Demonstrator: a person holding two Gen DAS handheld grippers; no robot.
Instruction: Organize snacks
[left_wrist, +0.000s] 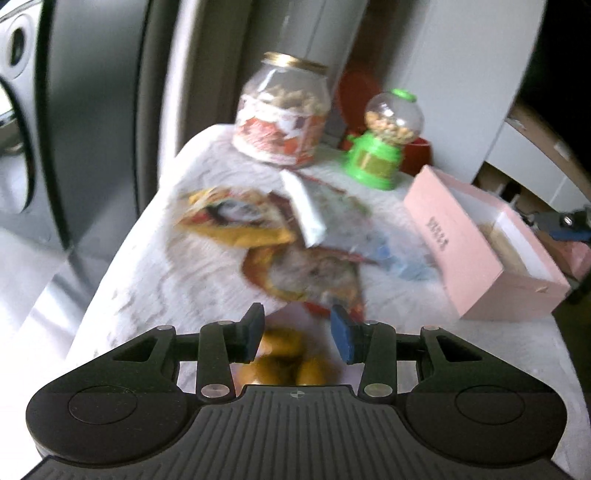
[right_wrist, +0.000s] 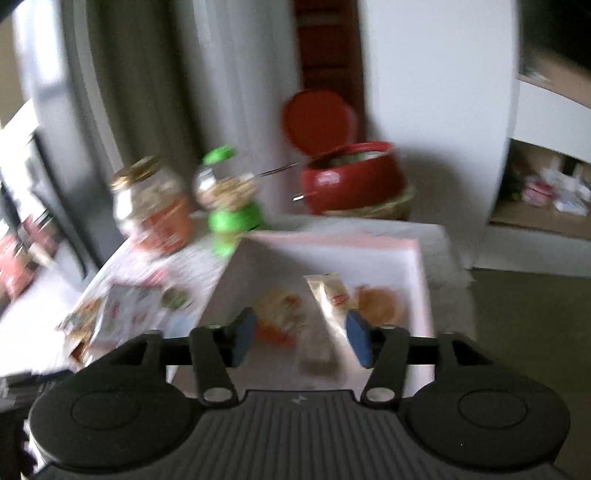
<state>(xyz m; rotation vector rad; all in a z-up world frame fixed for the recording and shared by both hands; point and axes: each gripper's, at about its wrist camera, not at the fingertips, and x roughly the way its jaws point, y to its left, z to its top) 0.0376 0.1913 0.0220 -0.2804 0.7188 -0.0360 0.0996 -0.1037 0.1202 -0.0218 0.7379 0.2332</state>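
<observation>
Several snack packets (left_wrist: 240, 218) lie scattered on a white-clothed table (left_wrist: 140, 280), with a white packet (left_wrist: 304, 206) on top. My left gripper (left_wrist: 297, 334) is open above a packet of orange-brown snacks (left_wrist: 284, 354) at the table's near edge. A pink box (left_wrist: 476, 243) stands open at the right. In the right wrist view my right gripper (right_wrist: 301, 338) is open over the pink box (right_wrist: 417, 266), which holds a pale wrapped bar (right_wrist: 328, 299), a round orange snack (right_wrist: 380, 302) and a colourful packet (right_wrist: 280, 310). Both views are blurred.
A glass jar with a gold lid (left_wrist: 284, 110) and a green toy dispenser (left_wrist: 380, 144) stand at the table's far end. A red pot with an open lid (right_wrist: 351, 177) sits on a woven base behind. Floor lies right of the table.
</observation>
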